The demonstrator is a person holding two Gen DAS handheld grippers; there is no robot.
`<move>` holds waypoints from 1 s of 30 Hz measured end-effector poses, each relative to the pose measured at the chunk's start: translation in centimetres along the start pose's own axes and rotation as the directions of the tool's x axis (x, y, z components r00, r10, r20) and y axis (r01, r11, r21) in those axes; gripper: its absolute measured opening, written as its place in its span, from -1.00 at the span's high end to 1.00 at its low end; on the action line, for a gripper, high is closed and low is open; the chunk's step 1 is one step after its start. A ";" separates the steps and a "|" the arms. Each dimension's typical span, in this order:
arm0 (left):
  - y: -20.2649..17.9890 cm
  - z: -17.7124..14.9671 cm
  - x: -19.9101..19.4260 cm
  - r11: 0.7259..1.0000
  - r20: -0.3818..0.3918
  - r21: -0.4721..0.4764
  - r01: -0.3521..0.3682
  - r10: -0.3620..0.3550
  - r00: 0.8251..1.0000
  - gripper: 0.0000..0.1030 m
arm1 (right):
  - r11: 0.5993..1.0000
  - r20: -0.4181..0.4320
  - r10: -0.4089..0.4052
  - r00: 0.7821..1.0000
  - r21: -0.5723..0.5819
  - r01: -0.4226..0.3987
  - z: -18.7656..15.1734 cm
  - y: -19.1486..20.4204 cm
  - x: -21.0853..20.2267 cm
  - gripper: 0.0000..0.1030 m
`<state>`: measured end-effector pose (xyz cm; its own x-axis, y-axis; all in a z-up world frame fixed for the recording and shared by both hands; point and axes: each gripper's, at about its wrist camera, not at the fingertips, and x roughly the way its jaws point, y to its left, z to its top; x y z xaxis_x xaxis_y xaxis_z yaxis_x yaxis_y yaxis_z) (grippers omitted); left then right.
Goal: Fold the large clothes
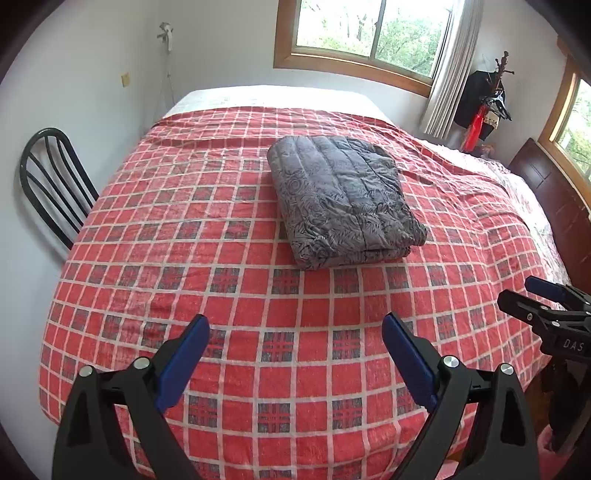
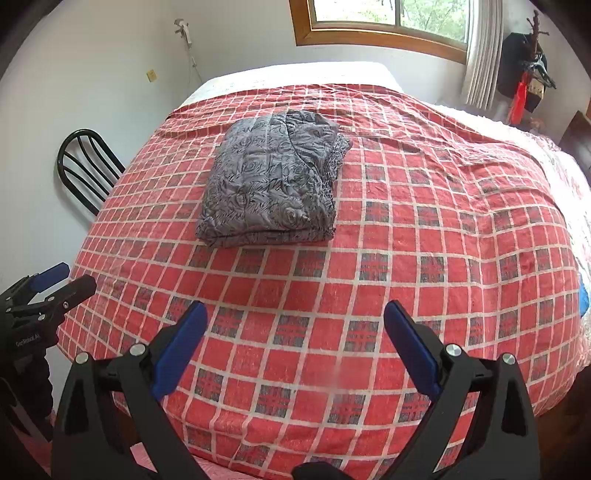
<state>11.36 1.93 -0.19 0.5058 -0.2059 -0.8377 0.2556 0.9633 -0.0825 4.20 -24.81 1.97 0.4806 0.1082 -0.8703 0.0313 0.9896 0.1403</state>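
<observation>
The gray quilted jacket lies on the bed as a neat, thick rectangle, a little past the middle of the red checked bedspread toward the far window, its layered folded edge turned to the near side. It looks to me as though the folding is finished or very nearly so, since no sleeve or hem hangs loose, though one corner in the right view bulges out a bit on the right-hand side. Both tools are held low over the near end of the bed, well apart from the bundle: the left gripper has its jaws spread wide with nothing between them, and the right gripper likewise stands with jaws apart and empty. Each shows at the edge of the other's view, so they sit side by side, probably drawn back so the bundle can be judged. There is plenty of bare bedspread around the jacket on every side, so a last tuck or squaring of that corner would have room. The tighter spots are at the margins: a black chair stands beside the bed's left edge against the wall, and a dark wooden headboard borders the right. The bedspread is slightly rumpled beyond the jacket, which could drag if the bundle were slid.
</observation>
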 end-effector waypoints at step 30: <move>0.1 -1.1 -0.2 1.000 0.010 0.020 -0.017 0.017 1.000 -0.84 | 1.000 -0.025 0.024 0.999 -0.005 -0.024 -1.3 1.0 -0.1 -0.86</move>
<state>10.41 2.23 -0.60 0.5184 -0.1911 -0.8335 0.2632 0.9631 -0.0571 3.02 -23.72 1.55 0.4595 0.1345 -0.8779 0.0151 0.9871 0.1591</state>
